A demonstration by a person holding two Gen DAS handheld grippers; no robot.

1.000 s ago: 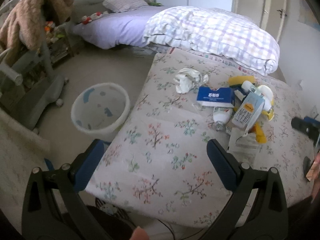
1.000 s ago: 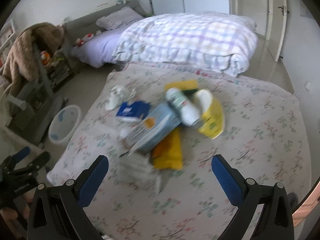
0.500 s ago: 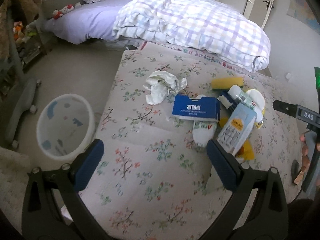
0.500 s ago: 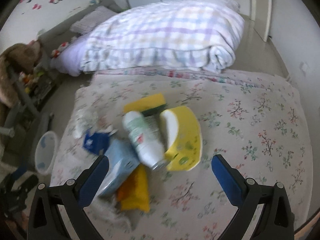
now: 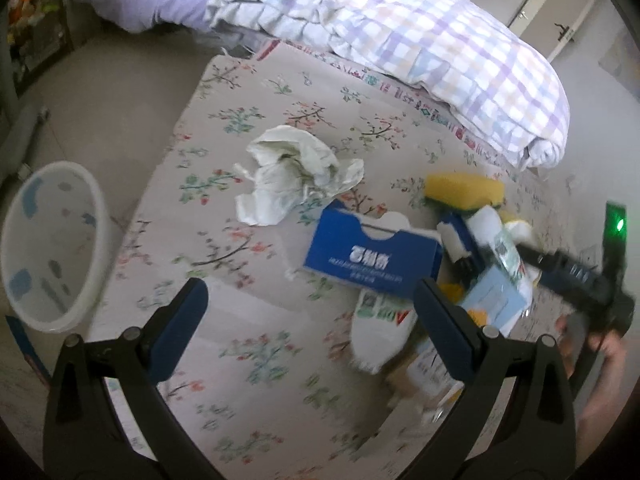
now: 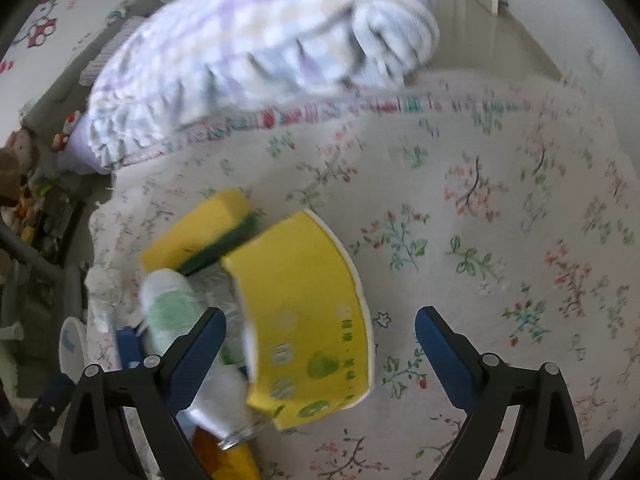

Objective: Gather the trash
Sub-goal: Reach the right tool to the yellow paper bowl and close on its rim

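Note:
Trash lies in a heap on the floral bedspread (image 5: 248, 360). In the left wrist view I see a crumpled white paper (image 5: 296, 172), a blue box (image 5: 368, 256), a yellow sponge (image 5: 464, 190), a white pouch (image 5: 380, 328) and a light blue carton (image 5: 492, 300). My left gripper (image 5: 312, 308) hangs open just short of the blue box, nothing between its fingers. In the right wrist view a yellow paper bowl (image 6: 304, 320) lies on its side between the fingers of my right gripper (image 6: 320, 332), whose jaws are closing but not touching it. A white-green bottle (image 6: 172, 312) and the sponge (image 6: 200, 232) lie to its left.
A white waste bin (image 5: 48, 248) stands on the floor left of the bedspread's edge. A folded checked quilt (image 5: 400, 40) lies behind the heap. The right tool's black body (image 5: 580, 280) and a hand (image 5: 600, 356) reach in from the right.
Both grippers have come down and closer to the heap. The right one has swung over the yellow bowl, and its fingers stand slightly narrower. The left view now centres on the blue box.

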